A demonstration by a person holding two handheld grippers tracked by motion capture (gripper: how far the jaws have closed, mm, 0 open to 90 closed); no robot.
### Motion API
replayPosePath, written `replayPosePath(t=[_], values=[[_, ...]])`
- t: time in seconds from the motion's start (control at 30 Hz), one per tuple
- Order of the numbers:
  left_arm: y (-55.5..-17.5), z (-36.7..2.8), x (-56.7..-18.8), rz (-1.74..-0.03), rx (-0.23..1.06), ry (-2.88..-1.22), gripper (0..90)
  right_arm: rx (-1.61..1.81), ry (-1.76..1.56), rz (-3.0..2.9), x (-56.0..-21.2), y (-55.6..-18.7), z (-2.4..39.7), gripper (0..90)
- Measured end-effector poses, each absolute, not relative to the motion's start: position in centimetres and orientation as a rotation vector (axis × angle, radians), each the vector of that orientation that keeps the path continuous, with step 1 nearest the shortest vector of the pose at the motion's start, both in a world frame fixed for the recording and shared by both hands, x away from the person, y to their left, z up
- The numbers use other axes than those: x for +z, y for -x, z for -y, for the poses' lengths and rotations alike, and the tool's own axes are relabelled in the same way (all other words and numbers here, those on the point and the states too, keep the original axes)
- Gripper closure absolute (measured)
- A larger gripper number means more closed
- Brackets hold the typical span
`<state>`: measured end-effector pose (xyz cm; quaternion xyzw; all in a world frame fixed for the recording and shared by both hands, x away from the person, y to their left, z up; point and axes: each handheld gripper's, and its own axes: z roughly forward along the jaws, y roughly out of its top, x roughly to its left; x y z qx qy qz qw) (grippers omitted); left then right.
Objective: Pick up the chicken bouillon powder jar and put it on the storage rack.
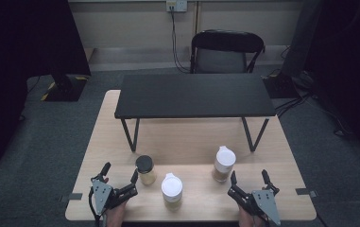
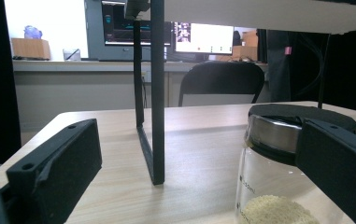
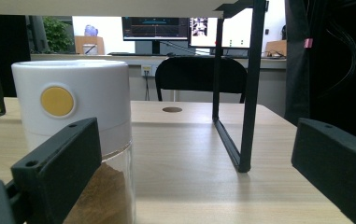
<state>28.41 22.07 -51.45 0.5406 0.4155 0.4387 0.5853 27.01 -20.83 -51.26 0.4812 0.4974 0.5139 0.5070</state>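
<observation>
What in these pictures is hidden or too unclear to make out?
- Black-lidded glass jar, left gripper view: bottom cut off by the picture's lower edge, right side hidden behind the left tool's jaw.
- White-lidded jar of brown powder, right gripper view: lower left hidden by the right tool's jaw.
- Printing on the black-lidded jar: too small to read.
- Monitor screens: too blurred to read.

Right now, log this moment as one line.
left gripper: jaws open, by black-lid jar | right gripper: jaws open, by white-lid jar | second white-lid jar: between, untouched
</observation>
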Motion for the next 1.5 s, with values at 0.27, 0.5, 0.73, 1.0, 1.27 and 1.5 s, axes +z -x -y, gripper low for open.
replayPosePath(t=[0.27, 0.5, 0.73, 1.0, 1.27, 1.5], values=[[-28.5, -22.2, -51.4, -0.982, 1.006, -1.257, 0.0, 1.253, -1.169, -1.206, -51.2, -27.1, 21.0, 0.6], [-28.5, -22.3, -51.4, -0.980, 0.995, -1.260, 0.0, 1.248, -1.174, -1.217, -51.2, -27.2, 21.0, 0.6], [-28.3, -22.3, -51.0, -0.991, 0.970, -1.260, 0.0, 1.246, -1.176, -1.217, -51.2, -27.2, 21.0, 0.3], [-28.1, -22.0, -51.0, -0.994, 0.951, -1.284, 0.0, 1.247, -1.175, -1.219, -51.2, -27.2, 21.0, 0.3], [-28.0, -21.8, -50.5, -0.990, 0.895, -1.278, 0.0, 1.247, -1.177, -1.220, -51.2, -27.2, 21.0, 0.3], [-27.7, -21.5, -49.7, -0.961, 0.893, -1.300, 0.0, 1.250, -1.174, -1.223, -51.2, -27.2, 21.0, 0.3]])
